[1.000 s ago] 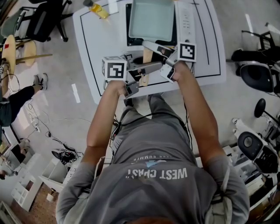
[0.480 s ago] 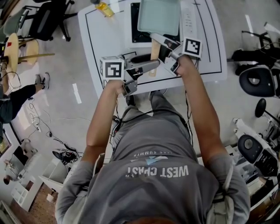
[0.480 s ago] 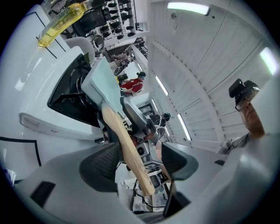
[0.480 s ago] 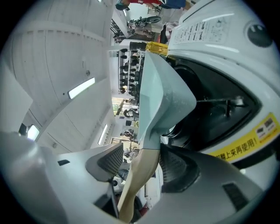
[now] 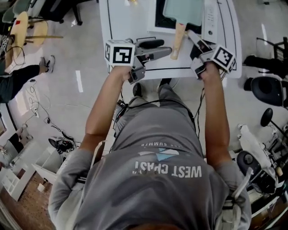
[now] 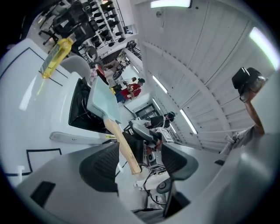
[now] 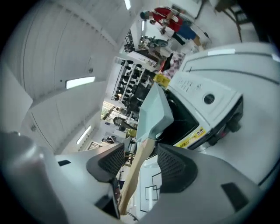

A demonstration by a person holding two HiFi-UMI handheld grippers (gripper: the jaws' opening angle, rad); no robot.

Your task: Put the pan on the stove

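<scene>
A pale green square pan (image 5: 184, 9) rests on the black stove top (image 5: 159, 18) at the table's far side, its wooden handle (image 5: 176, 42) pointing back at me. My left gripper (image 5: 166, 47) lies open just left of the handle's end. To the right of the handle, a little apart from it, my right gripper (image 5: 194, 41) is open too. In the left gripper view the pan (image 6: 103, 98) and its handle (image 6: 123, 146) show ahead of the open gripper (image 6: 140, 164), untouched. The right gripper view has the handle (image 7: 139, 168) running between the spread pads of the gripper (image 7: 139, 164), clear of both.
The stove's white control panel (image 5: 210, 18) runs along the pan's right side. A yellow bottle (image 6: 57, 54) lies on the white table (image 5: 130, 24) left of the stove. A person's leg (image 5: 20, 81) and a wooden stool (image 5: 22, 31) are at left, an office chair (image 5: 267, 90) at right.
Both grippers were closed round the pan's handle, carrying it forward. The pan now sits on the stove; both jaws have spread, and the right gripper has drawn off to the right.
</scene>
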